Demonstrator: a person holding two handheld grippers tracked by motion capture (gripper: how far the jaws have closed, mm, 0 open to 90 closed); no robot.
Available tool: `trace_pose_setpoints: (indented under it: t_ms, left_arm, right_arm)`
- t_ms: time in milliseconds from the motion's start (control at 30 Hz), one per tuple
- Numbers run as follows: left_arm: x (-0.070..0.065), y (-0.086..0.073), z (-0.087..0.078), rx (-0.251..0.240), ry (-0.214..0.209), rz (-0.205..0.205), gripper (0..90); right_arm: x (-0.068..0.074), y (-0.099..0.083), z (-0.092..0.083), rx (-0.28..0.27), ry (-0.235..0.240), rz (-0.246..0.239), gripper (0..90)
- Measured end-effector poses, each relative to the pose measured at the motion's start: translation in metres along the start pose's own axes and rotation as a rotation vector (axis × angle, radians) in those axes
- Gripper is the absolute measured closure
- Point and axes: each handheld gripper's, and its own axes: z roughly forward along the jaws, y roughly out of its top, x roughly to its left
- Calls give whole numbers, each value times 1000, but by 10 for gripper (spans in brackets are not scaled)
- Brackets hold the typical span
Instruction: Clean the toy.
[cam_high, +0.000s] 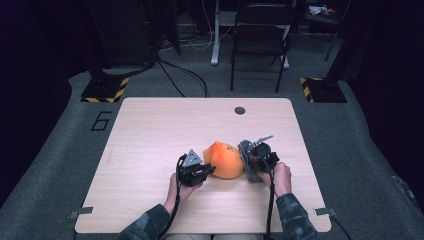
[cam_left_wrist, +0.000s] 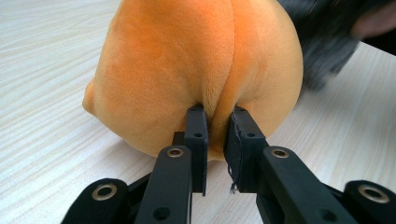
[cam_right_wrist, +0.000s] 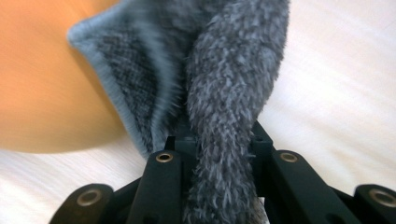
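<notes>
An orange plush toy (cam_high: 226, 160) lies at the middle of the wooden table (cam_high: 150, 130). My left gripper (cam_high: 211, 170) comes at it from the left. In the left gripper view the toy (cam_left_wrist: 187, 60) bulges around my left gripper (cam_left_wrist: 217, 116), which is shut on a fold of its orange fabric. A grey fuzzy cloth piece (cam_high: 246, 152) sits against the toy's right side. My right gripper (cam_high: 248, 162) is shut on it. In the right gripper view the grey cloth (cam_right_wrist: 224, 70) rises from between the jaws of my right gripper (cam_right_wrist: 219, 135), with the orange toy (cam_right_wrist: 42, 84) at the left.
A small dark round cap (cam_high: 240, 110) sits in the tabletop near its far edge. Beyond the table stand a folding chair (cam_high: 260, 35) and two post bases with yellow and black stripes (cam_high: 105, 90) (cam_high: 320, 87). Cables run across the floor.
</notes>
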Motion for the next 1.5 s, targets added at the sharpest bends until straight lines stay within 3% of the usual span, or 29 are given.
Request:
trace_pose_setpoints:
  t_ms: [100,167,233,267,333,433,533,600,667,767,833,967,1067,1133,1267,1333,1400,1500]
  left_arm:
    - [0,0,0,4,-1,1,790]
    - [0,0,0,2,0,2,790]
    - [0,0,0,4,3,2,788]
    - [0,0,0,5,4,3,785]
    - [0,-1,0,6,6,26,762]
    - [-4,1,-2,40,62,133,631]
    - [-6,2,0,44,104,164,496]
    - [-8,1,4,66,136,209,467]
    - [-9,0,9,75,155,222,450]
    - [-11,-3,13,62,173,252,540]
    - [-10,-4,12,58,165,242,678]
    - [-8,-4,9,42,151,227,799]
    - [-6,-3,6,31,133,185,818]
    - [-3,-2,3,22,104,135,821]
    - [-2,1,-2,5,64,71,825]
    - [-4,3,-5,-6,50,47,826]
    - [-7,4,-6,1,31,37,825]
    - [-11,3,-5,15,33,64,824]
  right_arm:
    - [-1,7,-25,-92,73,27,732]
    - [5,11,-34,-108,142,25,732]
    - [14,14,-33,-82,184,-9,732]
    - [21,14,-28,-54,185,-40,732]
    - [28,13,-21,-54,130,-64,733]
    - [27,13,-18,-75,121,-57,732]
    - [25,12,-15,-89,100,-63,733]
    - [23,12,-14,-97,108,-67,732]
    - [21,11,-13,-108,118,-62,732]
    - [21,11,-11,-115,116,-63,732]
    - [20,11,-11,-126,120,-59,732]
    - [18,12,-15,-128,124,-49,732]
    - [14,13,-20,-141,144,-28,732]
    - [14,14,-24,-144,144,-27,732]
    - [20,20,-39,-196,157,-8,732]
    - [26,24,-47,-220,166,-21,732]
    - [35,27,-53,-229,177,-45,732]
    - [52,34,-53,-223,164,-98,731]
